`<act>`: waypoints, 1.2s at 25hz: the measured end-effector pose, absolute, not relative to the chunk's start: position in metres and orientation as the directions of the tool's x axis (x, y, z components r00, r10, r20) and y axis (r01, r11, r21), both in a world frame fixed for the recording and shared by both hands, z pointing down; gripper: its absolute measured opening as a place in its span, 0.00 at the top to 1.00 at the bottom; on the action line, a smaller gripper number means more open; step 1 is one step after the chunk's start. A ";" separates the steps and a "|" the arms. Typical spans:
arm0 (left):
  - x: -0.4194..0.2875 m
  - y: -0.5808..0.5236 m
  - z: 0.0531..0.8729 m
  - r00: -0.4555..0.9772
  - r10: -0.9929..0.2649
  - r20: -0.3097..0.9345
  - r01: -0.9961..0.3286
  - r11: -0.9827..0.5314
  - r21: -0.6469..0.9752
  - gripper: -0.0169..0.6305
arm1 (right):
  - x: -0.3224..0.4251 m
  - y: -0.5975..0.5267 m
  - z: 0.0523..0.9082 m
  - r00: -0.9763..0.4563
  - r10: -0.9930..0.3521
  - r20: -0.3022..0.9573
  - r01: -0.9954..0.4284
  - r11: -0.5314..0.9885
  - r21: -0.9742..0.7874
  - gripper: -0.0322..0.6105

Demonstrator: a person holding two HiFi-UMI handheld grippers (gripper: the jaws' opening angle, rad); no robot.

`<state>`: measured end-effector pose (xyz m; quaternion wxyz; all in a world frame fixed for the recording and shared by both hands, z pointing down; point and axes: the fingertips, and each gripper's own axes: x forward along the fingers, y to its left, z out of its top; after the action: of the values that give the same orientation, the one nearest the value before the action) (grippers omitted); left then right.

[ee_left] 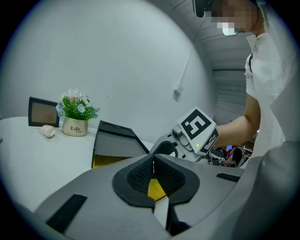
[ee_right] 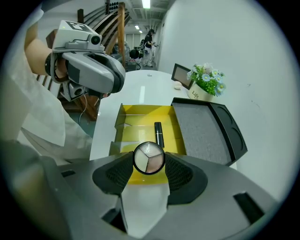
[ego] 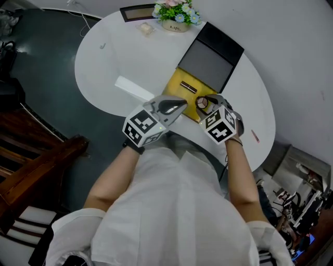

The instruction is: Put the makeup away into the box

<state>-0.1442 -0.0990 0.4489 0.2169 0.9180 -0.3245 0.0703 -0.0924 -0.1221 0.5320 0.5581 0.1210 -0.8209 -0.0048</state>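
Observation:
A yellow box [ego: 180, 79] lies open on the white table [ego: 104, 62], its black foam-lined lid [ego: 210, 58] folded back. A black tube [ee_right: 159, 132] lies inside the box [ee_right: 140, 121]. My right gripper [ee_right: 149, 159] is shut on a round compact [ee_right: 149, 157] with three pale shades and holds it over the near end of the box. The compact [ego: 201, 102] also shows in the head view, in the right gripper [ego: 204, 103]. My left gripper [ee_left: 153, 165] is shut and holds nothing. It hovers at the box's near left corner, beside the right gripper [ee_left: 194, 133].
A flower pot [ego: 177, 14], a dark picture frame [ego: 138, 11] and a small pale object [ego: 146, 29] stand at the table's far end. A white strip [ego: 132, 88] lies left of the box. Dark wooden furniture [ego: 31, 150] is off the table's left.

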 end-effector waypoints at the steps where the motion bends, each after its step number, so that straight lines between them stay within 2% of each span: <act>1: -0.150 -0.099 0.449 0.777 -0.569 0.271 -0.630 -0.692 0.352 0.94 | -0.099 -0.122 0.535 -0.347 -0.198 0.917 -0.186 0.973 0.140 0.64; 16: -0.232 -0.092 0.457 0.722 -0.620 0.308 -0.692 -0.639 0.335 0.94 | -0.177 -0.118 0.574 -0.332 -0.142 0.933 -0.087 0.989 0.120 0.64; 30: -0.250 -0.084 0.459 0.708 -0.629 0.322 -0.706 -0.629 0.325 0.94 | -0.206 -0.121 0.593 -0.332 -0.134 0.934 -0.048 0.991 0.126 0.64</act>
<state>-0.2498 -0.0840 0.4590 0.2179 0.8980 -0.3717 0.0889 -0.2062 -0.1211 0.5932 0.5754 0.0561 -0.8151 -0.0374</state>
